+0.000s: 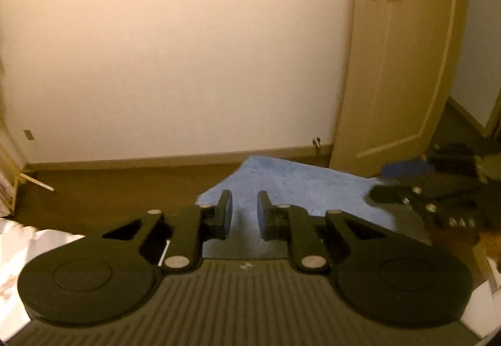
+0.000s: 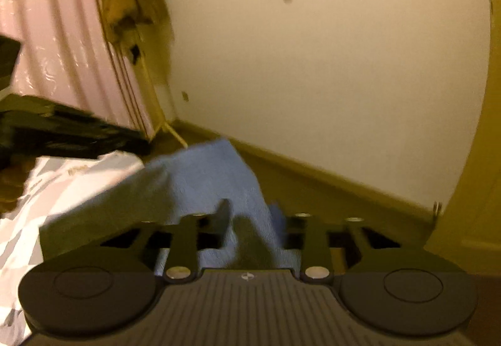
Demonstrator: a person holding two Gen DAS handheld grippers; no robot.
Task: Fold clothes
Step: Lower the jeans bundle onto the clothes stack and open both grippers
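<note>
Fabric came first on your left side: your left gripper (image 1: 244, 214) sat with its fingers (image 1: 226, 213) narrowly parted, a gap showing between the pads, and the blue cloth (image 1: 291, 186) lay beneath and ahead of them, its far corner pointing toward the skirting board. Whether those pads touched the cloth, I could not tell. Further right in that view your right gripper (image 1: 422, 205) showed as a dark blurred shape at the cloth's right edge, with the open door (image 1: 397, 64) behind it.

From your right wrist, the patterned white bedding (image 2: 62, 186) lay at the left, and the blue cloth (image 2: 203, 170) rose in a peak and ran down between your right gripper's (image 2: 250, 221) fingers (image 2: 220, 222). Those fingers stood moderately apart with cloth bunched between them; the right one was mostly hidden by fabric, so I could not tell whether they gripped it.
</note>
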